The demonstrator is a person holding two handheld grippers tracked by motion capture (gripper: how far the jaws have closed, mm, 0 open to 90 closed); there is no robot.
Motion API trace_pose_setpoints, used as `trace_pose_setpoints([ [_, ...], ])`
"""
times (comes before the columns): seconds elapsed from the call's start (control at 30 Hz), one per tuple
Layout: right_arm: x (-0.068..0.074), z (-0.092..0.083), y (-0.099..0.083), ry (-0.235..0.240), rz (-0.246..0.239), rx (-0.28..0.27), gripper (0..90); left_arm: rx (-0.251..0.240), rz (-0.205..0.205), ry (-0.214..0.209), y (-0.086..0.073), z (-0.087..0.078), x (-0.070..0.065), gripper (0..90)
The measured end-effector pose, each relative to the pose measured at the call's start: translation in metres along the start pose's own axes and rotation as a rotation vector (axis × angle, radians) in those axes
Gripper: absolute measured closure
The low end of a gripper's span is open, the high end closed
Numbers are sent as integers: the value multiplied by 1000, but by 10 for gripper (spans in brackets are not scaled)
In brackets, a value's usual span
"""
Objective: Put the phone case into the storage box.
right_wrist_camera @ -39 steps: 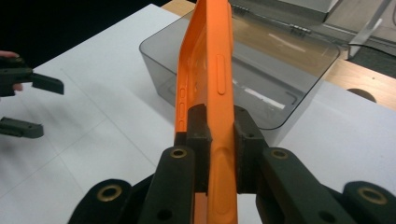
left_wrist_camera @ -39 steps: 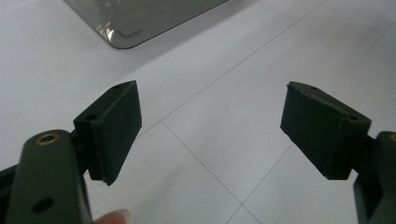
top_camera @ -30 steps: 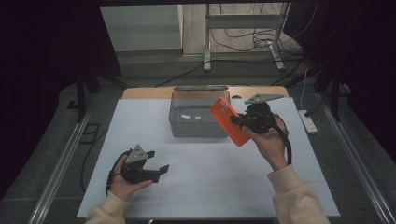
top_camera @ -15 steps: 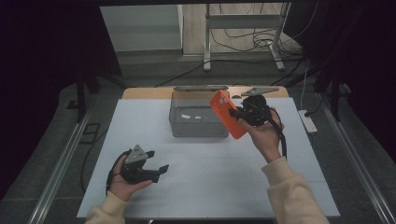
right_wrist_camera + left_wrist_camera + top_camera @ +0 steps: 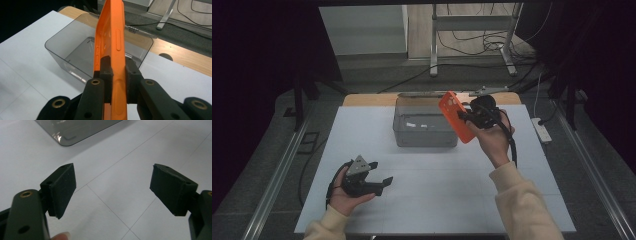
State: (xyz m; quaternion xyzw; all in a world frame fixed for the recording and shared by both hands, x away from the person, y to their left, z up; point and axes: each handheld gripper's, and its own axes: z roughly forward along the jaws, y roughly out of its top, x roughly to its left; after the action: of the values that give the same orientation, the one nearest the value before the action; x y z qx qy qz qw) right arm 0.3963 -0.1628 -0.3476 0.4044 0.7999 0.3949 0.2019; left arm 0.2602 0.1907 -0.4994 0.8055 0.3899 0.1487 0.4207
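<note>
Orange phone case sits upper right of centre in the high view, held in the air at the right edge of the clear bin, tilted with one end up. Largest first: white table takes the lower half of that frame, likely kept bare as work space. Bin stands at frame centre toward the far edge, open top, probably the drop target, so the case is held over its rim. Right gripper is clamped on the case's edge, pads on both faces, giving a thin-side grip that should let it slide in edgewise. Left gripper lies low at lower left, jaws wide apart, nothing between, parked out of the way.
</note>
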Motion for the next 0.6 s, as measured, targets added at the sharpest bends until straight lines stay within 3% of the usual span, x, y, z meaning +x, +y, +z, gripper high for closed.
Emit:
trace_pose_setpoints([
  [0.6,-9,19,16,-88,20,45,803,3,-2,-4,-1,0,0,207],
])
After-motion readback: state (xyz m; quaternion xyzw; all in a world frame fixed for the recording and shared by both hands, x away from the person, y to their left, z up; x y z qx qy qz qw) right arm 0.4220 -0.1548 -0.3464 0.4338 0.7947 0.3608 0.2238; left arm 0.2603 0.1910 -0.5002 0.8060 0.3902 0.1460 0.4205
